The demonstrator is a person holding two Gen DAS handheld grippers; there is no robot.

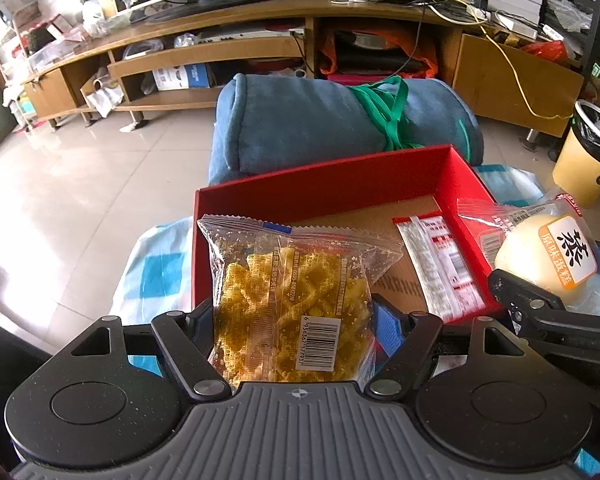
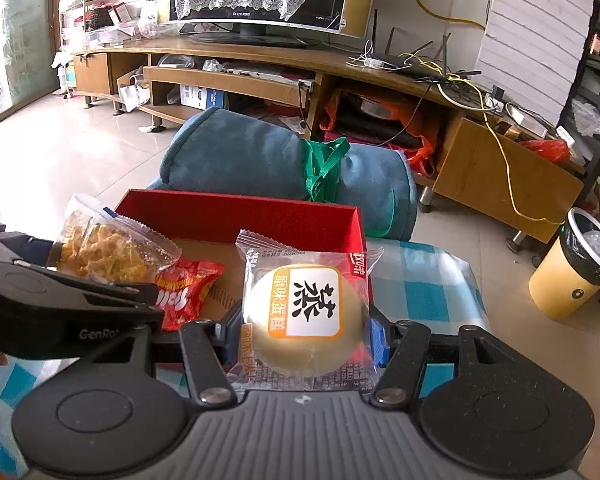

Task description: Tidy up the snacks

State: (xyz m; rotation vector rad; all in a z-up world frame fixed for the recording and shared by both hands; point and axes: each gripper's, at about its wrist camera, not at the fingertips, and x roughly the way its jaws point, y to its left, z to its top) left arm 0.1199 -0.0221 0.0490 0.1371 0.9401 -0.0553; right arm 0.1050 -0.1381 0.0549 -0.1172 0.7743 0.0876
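Note:
My left gripper (image 1: 292, 324) is shut on a clear bag of yellow fried snacks (image 1: 288, 292), held over the near edge of the red box (image 1: 320, 184). A red-and-white packet (image 1: 440, 264) lies on the box's cardboard floor. My right gripper (image 2: 306, 332) is shut on a wrapped steamed cake (image 2: 308, 312) with a white label, above the near right corner of the red box (image 2: 240, 212). In the right wrist view the left gripper (image 2: 112, 280) with the yellow snack bag (image 2: 108, 252) sits at left, above the red packet (image 2: 188, 292). The cake (image 1: 540, 256) also shows at right in the left wrist view.
The box rests on a blue-and-white checked cloth (image 2: 424, 288). A rolled blue blanket (image 1: 340, 124) tied with green straps lies just behind it. Beyond are the tiled floor, a long wooden TV stand (image 2: 260, 60) and a yellow bin (image 2: 572, 272) at right.

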